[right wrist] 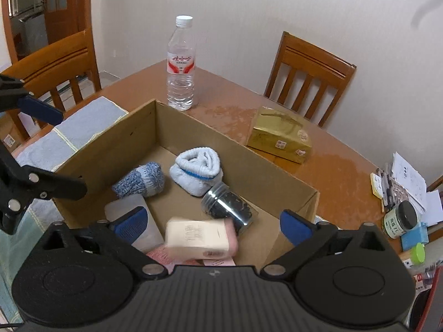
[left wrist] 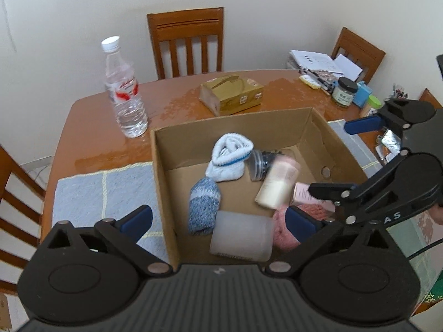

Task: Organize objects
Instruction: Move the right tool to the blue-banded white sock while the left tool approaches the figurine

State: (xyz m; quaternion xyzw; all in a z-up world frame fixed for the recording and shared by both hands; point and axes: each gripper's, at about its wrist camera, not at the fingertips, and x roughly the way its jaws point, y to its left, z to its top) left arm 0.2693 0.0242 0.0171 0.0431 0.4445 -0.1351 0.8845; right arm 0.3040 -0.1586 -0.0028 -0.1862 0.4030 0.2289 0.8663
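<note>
An open cardboard box point(left wrist: 235, 135) point(right wrist: 249, 166) stands on the table. In it lie a white sock roll point(left wrist: 231, 157) point(right wrist: 198, 168), a blue-grey sock roll point(left wrist: 203, 204) point(right wrist: 139, 179), a frosted container point(left wrist: 241, 236), a dark jar point(right wrist: 228, 206), a pink bundle point(left wrist: 285, 232) and a pink carton point(left wrist: 303, 193). A cream bottle point(left wrist: 279, 182) point(right wrist: 198, 238) looks blurred, leaning over the jar and carton. My left gripper point(left wrist: 218, 222) point(right wrist: 52, 148) hangs open over the box's near left corner. My right gripper point(right wrist: 213, 224) point(left wrist: 344, 156) is open above the bottle, pads clear of it.
A water bottle point(left wrist: 124, 88) point(right wrist: 180, 63) and a gold tissue box point(left wrist: 232, 94) point(right wrist: 279, 135) stand beyond the box. A grey-blue mat point(left wrist: 80, 193) lies under it. Jars and papers point(right wrist: 401, 215) crowd the right end. Wooden chairs point(left wrist: 185, 41) ring the table.
</note>
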